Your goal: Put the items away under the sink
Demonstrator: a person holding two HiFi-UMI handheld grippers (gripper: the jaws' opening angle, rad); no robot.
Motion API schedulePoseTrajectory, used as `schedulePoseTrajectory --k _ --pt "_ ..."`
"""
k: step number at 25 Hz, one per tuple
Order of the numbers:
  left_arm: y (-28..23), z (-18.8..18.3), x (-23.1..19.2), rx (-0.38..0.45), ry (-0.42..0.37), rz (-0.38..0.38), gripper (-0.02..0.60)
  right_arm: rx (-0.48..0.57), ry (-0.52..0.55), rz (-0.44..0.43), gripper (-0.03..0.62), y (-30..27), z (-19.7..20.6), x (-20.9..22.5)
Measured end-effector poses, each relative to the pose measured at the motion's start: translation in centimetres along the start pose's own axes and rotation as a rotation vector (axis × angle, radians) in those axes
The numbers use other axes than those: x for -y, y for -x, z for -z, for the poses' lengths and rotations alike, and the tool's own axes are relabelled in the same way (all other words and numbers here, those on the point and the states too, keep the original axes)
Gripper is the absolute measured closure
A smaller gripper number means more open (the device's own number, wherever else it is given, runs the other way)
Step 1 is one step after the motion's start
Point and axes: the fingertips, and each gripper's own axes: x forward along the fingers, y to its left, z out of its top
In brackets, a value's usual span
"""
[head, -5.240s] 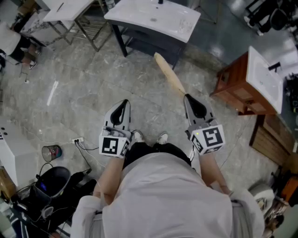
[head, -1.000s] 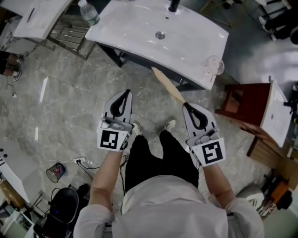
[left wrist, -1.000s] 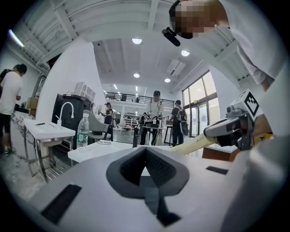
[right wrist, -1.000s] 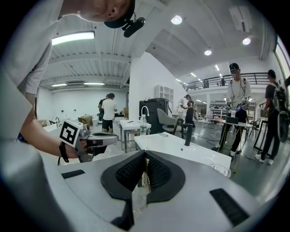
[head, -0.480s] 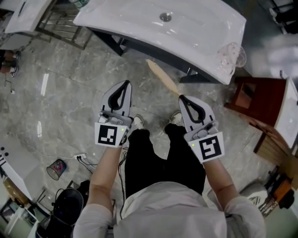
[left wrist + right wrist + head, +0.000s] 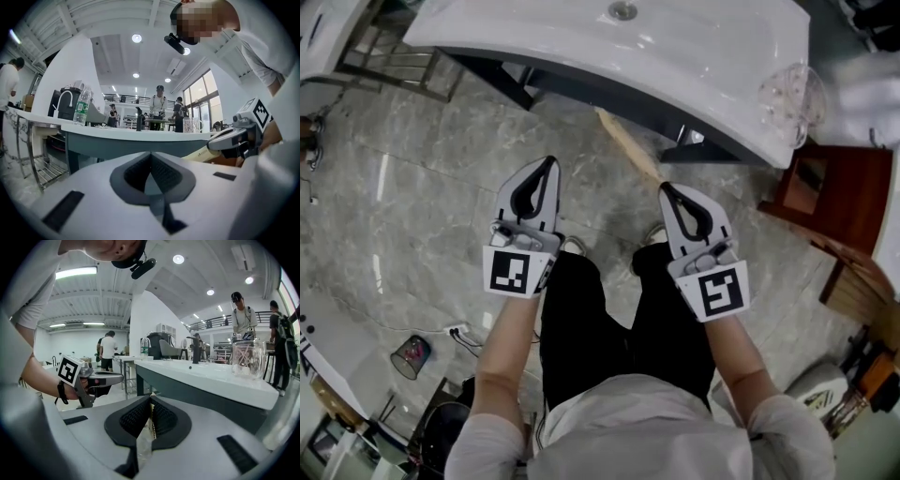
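The long tan item [image 6: 628, 145], wrapped in clear film, was held at its near end by the right gripper [image 6: 667, 190]. That gripper's jaws were closed hard on it. The right gripper view showed the film and a thin tan edge pinched between the ribbed pads [image 6: 162, 418]. From there the item slanted away, off the floor, and its far tip reached the front edge of the white sink [image 6: 675, 56], just at the dark frame [image 6: 661, 111] beneath it. Whether the tip touched the frame could not be told. In the left gripper view the same item [image 6: 201, 152] showed as a pale bar sticking out of the right gripper below the sink's edge.

The left gripper [image 6: 549, 167] was level with the right one and well apart from it, over the grey marble floor [image 6: 441, 169]. Its jaws were brought together with nothing between them. Both grippers pointed toward the sink's front edge.

A clear glass [image 6: 792, 92] stood at the right front corner of the sink top. The drain [image 6: 623, 11] lay near the middle of the basin. A reddish wooden cabinet [image 6: 825, 187] stood just past the sink's right end. The person's black trousers [image 6: 600, 328] filled the space between the two forearms. A small cup [image 6: 411, 356] sat on the floor far to the left, beside some cables.
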Motion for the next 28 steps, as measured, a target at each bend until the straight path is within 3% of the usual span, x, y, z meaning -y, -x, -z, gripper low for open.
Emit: schedulePoseTrajectory --k 17,28 --pt "-6.6 13.7 -1.9 0.0 -0.015 0.03 0.578 0.07 -0.007 0.071 0.56 -7.6 12.0 4.0" --pt "-9.2 17.5 -2.5 0.047 -0.021 0.038 0.578 0.111 0.014 0.154 0.56 -12.4 16.7 8.3"
